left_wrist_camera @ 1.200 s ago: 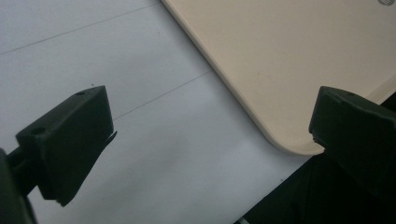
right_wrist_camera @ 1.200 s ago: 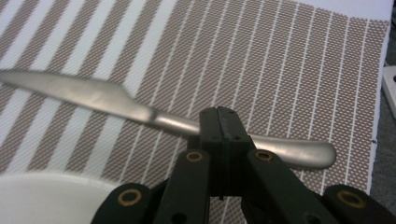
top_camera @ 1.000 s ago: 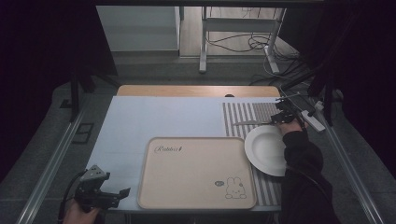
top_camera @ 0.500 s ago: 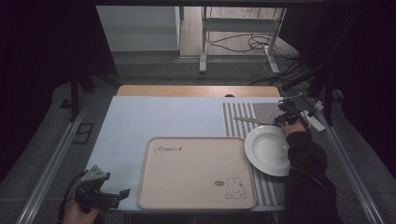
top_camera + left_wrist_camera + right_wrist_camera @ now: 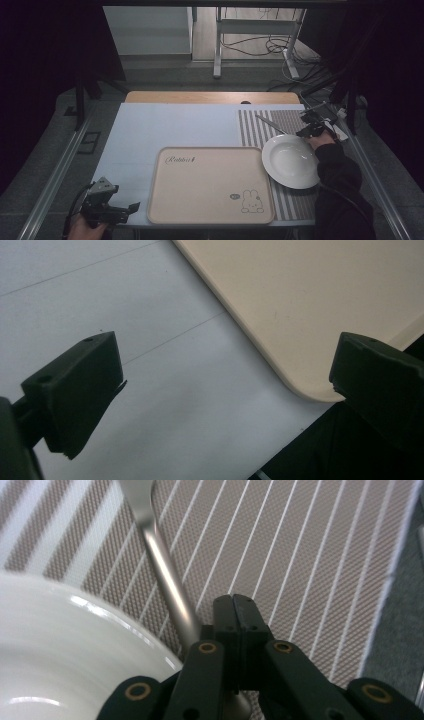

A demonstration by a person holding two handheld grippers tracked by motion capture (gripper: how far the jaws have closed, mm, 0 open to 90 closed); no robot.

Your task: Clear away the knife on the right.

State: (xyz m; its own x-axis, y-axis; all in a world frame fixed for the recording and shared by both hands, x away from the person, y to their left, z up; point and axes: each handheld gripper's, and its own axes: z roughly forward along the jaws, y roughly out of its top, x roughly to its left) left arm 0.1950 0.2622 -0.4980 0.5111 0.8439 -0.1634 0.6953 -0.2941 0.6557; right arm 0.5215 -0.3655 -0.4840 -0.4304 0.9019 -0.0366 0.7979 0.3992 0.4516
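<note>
Relation: While the right tongs [image 5: 232,605] are gripping the metal utensil's [image 5: 160,560] handle beside the white plate [image 5: 290,161], its long axis is running away up-left over the striped placemat [image 5: 250,130].
Left tongs [image 5: 131,209]: sitting open, idle at the counter [image 5: 165,125] edge by the beige tray [image 5: 210,182].
Change: utensil and right tongs are shifting slightly rightward.

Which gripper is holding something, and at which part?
The right gripper lies beside the metal utensil's handle; a grip cannot be told. The left gripper is open, holding nothing.
</note>
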